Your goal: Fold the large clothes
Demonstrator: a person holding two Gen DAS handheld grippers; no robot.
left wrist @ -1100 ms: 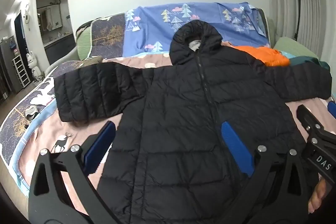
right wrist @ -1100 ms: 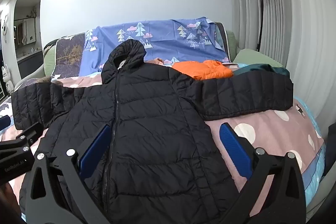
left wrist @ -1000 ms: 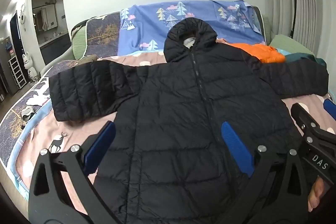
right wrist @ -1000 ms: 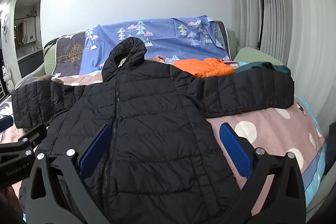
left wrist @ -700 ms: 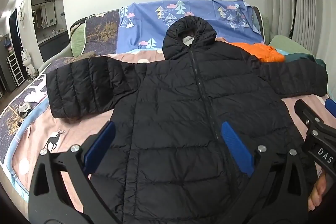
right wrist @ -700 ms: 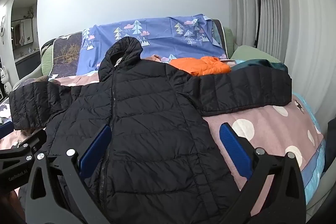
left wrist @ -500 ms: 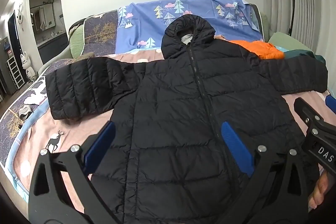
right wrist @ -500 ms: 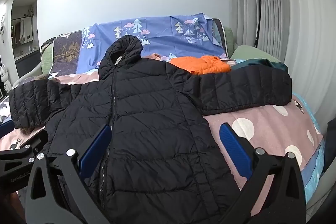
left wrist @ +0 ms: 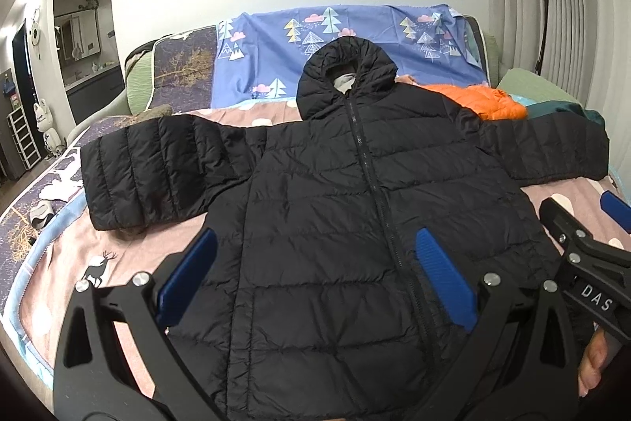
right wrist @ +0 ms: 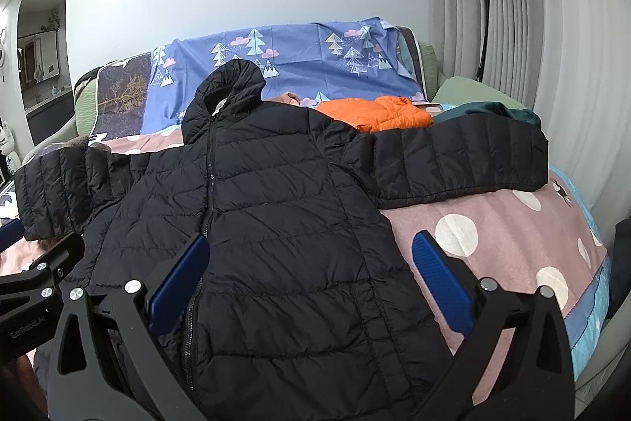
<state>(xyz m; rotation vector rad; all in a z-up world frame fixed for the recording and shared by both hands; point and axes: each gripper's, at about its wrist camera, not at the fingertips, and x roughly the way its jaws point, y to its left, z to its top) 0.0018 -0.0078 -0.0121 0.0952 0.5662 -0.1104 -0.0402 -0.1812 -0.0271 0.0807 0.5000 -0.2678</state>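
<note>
Now that both views have steadied over the flat, zipped jacket (left wrist: 355, 223) on the bed (right wrist: 512, 243), left gripper (left wrist: 315, 279) and right gripper (right wrist: 311, 283), fingers wide and empty, can start folding.

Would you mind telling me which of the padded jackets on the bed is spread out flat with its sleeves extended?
The black hooded jacket, zipped and lying front-up mid-bed; the orange jacket lies bunched behind its shoulder.

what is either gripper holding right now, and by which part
Nothing is held. The left gripper and right gripper are both open above the black quilted hooded jacket, spread flat on the bed, with nothing between their blue pads.
</note>
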